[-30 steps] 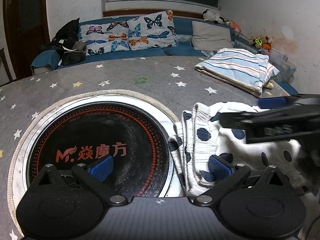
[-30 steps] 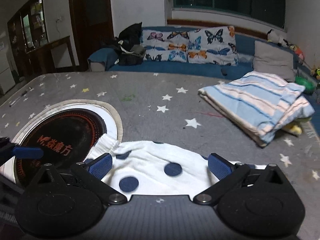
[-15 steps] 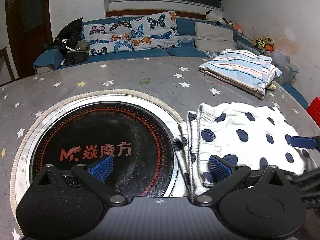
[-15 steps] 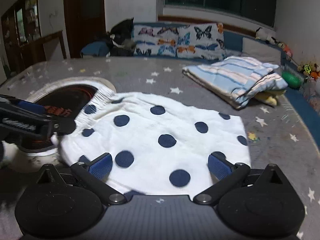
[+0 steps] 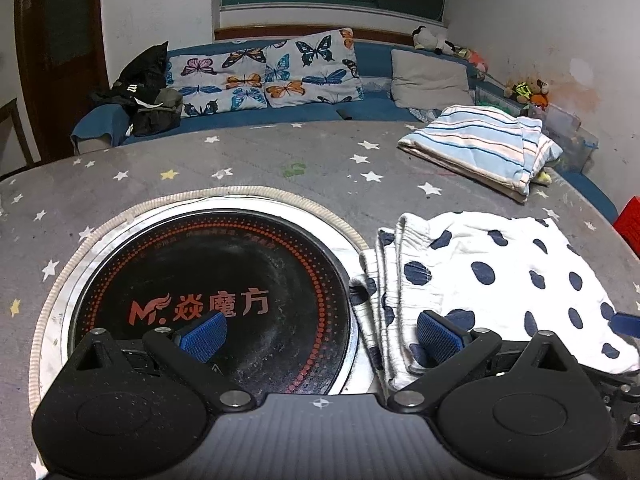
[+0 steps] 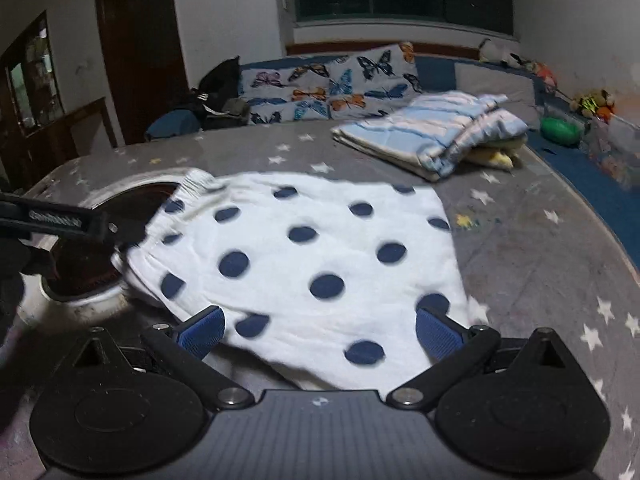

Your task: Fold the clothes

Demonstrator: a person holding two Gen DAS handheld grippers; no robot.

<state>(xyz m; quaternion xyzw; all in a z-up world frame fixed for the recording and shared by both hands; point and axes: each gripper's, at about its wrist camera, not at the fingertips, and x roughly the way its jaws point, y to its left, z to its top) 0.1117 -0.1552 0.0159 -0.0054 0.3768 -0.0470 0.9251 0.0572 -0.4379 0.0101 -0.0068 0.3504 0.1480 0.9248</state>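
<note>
Beside the round cooktop [image 5: 208, 280], both the left gripper [image 5: 320, 330] and right gripper [image 6: 320, 330] gaped wide, holding nothing; the polka-dot garment [image 6: 304, 256] could've easily bunched if grabbed unevenly.

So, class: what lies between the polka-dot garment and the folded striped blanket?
Only bare star-print tablecloth separates the polka-dot garment from the striped blanket; both wrist views show it.

Our left gripper [image 5: 320, 330] is low, and its two blue fingers are spread wide apart with nothing held between them. Our right gripper [image 6: 320, 330] is low too, wide apart, nothing pinched. Its blue fingertip [image 5: 624, 322] pokes in at the left view's right edge.
</note>
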